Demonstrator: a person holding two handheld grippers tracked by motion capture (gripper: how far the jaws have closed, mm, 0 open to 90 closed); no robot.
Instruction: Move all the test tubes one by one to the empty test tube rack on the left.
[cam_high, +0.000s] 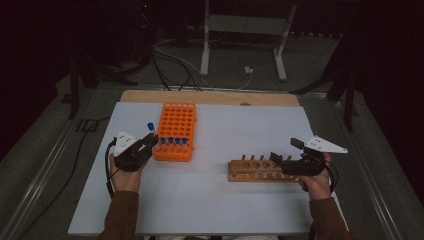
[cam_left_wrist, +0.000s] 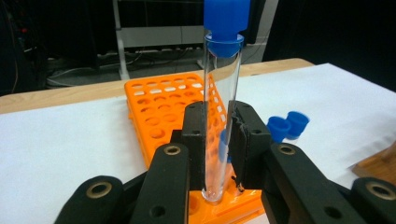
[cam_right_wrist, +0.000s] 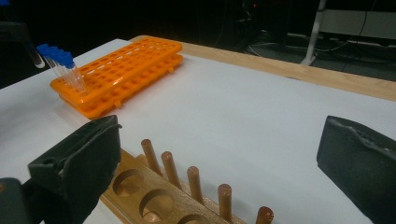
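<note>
Black left fingers (cam_left_wrist: 217, 140) clamp a blue-capped tube (cam_left_wrist: 222, 107) upright just above the orange rack's (cam_left_wrist: 159, 107) near edge, four tubes (cam_high: 173, 141) already seated, while the right fingers (cam_right_wrist: 224, 154) gape wide over the wooden rack (cam_right_wrist: 159, 200).

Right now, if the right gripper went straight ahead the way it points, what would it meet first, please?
Probably the wooden rack: its pegs and holes lie just ahead of the open right gripper, low between the jaws. If it passed above them, bare white table follows; depth is hard to judge.
</note>
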